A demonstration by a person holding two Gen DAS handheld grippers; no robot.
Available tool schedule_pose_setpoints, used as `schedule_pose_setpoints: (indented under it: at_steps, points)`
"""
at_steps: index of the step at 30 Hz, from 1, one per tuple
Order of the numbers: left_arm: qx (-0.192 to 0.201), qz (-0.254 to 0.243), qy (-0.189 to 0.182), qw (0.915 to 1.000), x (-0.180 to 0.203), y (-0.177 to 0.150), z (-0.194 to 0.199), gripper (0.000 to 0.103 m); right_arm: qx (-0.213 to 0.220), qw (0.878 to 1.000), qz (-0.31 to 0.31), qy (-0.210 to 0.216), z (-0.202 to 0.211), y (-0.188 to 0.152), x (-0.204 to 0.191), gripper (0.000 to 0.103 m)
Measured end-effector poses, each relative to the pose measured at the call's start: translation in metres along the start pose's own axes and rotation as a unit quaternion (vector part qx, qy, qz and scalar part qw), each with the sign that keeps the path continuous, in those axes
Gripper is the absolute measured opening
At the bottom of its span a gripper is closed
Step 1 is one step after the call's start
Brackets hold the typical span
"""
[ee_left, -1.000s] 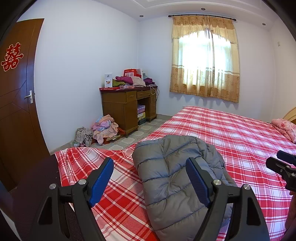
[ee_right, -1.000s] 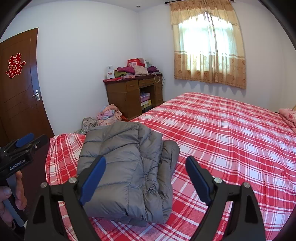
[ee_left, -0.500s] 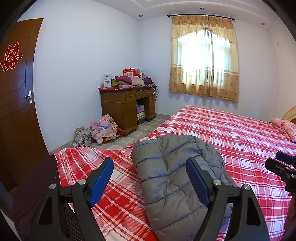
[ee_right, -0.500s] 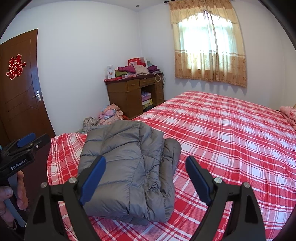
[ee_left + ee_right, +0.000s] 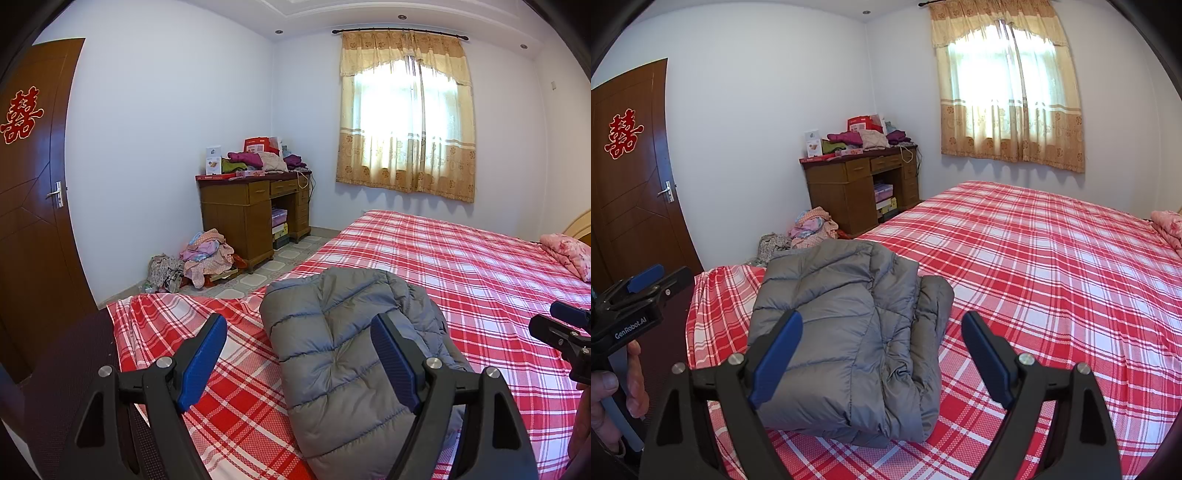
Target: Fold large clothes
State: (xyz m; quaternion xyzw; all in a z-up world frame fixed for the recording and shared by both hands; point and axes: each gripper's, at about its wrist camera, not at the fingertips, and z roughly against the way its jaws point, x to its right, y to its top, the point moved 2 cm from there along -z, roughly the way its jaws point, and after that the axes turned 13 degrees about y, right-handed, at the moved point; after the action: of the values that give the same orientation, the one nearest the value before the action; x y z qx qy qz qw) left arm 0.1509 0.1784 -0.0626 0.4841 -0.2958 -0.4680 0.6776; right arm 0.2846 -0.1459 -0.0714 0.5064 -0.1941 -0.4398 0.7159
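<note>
A grey quilted puffer jacket (image 5: 340,343) lies folded into a compact block near the foot of the bed (image 5: 480,266), which has a red and white plaid sheet. It also shows in the right wrist view (image 5: 846,332). My left gripper (image 5: 299,354) is open and empty, held above the jacket's left side. My right gripper (image 5: 882,354) is open and empty, held above the jacket's right edge. Neither gripper touches the jacket. The left gripper appears at the left edge of the right wrist view (image 5: 631,306).
A wooden desk (image 5: 255,210) piled with clothes and boxes stands against the far wall. Heaps of clothes (image 5: 203,254) lie on the floor beside it. A brown door (image 5: 29,206) is at left. A pink pillow (image 5: 569,254) lies at the bed's far right.
Both grippers have drifted very slightly; the jacket has not moved. Both stay open.
</note>
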Motion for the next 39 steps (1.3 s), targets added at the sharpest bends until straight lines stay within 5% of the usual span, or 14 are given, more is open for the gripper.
schedule_pose_setpoints:
  at_steps: [39]
  points:
    - [0.010, -0.021, -0.012, 0.9997, 0.003, 0.000, 0.000, 0.081, 0.017, 1.000, 0.000, 0.008, 0.005, 0.001, -0.003, 0.090]
